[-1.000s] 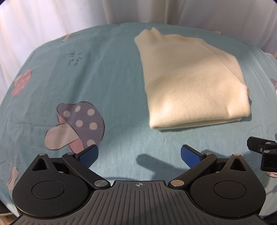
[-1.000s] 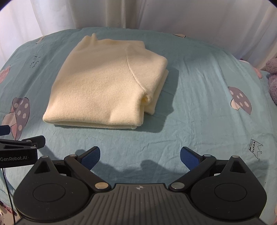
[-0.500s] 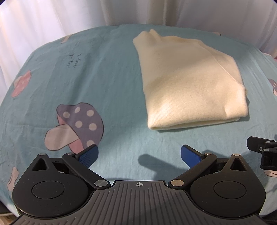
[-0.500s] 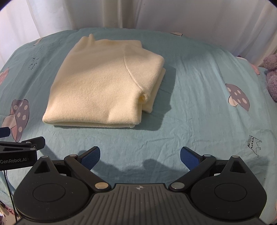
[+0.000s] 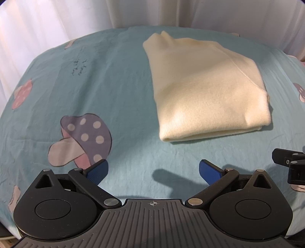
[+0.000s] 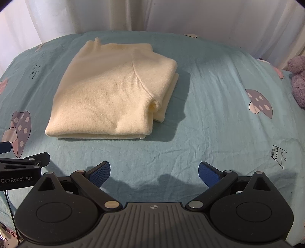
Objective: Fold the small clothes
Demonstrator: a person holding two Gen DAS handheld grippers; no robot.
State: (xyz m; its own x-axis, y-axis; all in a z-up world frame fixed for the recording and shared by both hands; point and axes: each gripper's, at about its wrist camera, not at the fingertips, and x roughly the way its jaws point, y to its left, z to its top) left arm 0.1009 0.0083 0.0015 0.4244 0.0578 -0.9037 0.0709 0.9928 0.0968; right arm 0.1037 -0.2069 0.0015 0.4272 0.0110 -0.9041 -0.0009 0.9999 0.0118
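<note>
A cream knit sweater lies folded into a compact rectangle on the teal mushroom-print sheet; it also shows in the right wrist view. My left gripper is open and empty, held above the sheet in front of the sweater's near left corner. My right gripper is open and empty, in front of the sweater's near right corner. Neither touches the sweater. Part of the right gripper's body shows at the left view's right edge; part of the left gripper's body shows at the right view's left edge.
White curtains hang behind the bed. A purple plush toy sits at the far right edge. Mushroom prints mark the sheet left of the sweater.
Both grippers have drawn back slightly from the sweater, which now sits a little further away in both views. Both stay open. The sweater has not moved.
</note>
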